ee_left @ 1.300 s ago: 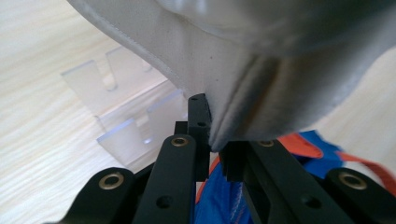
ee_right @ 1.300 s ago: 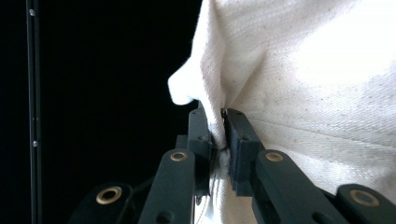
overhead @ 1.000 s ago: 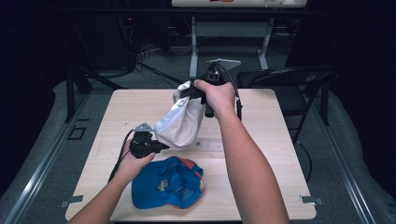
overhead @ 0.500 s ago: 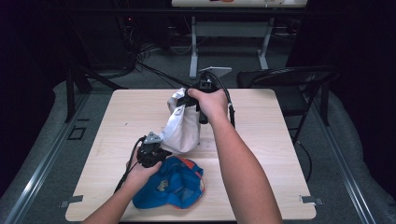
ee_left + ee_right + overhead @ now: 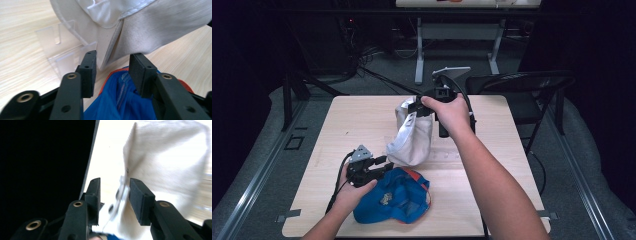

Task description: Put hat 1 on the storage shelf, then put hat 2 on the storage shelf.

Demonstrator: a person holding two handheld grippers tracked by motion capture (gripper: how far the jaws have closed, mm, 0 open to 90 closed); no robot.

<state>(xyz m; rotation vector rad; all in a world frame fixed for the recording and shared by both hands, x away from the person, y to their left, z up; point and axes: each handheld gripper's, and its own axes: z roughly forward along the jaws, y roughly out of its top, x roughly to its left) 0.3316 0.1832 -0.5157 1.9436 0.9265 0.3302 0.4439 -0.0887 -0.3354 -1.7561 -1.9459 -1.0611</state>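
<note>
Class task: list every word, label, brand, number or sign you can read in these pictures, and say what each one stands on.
No text can be read anywhere.
Blue fabric cap with orange trim: a small pale emblem on its crown, too small and blurred to read.
White fabric cap: plain, no print visible.
Clear plastic stand: no label.
Light wooden table: no marks that read as text.

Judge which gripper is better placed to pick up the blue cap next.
Left, probably. The left gripper sits right at the blue cap, jaws just opened, cap fabric below them. The right gripper, jaws also just opened, is farther back at the top of the white cap.
</note>
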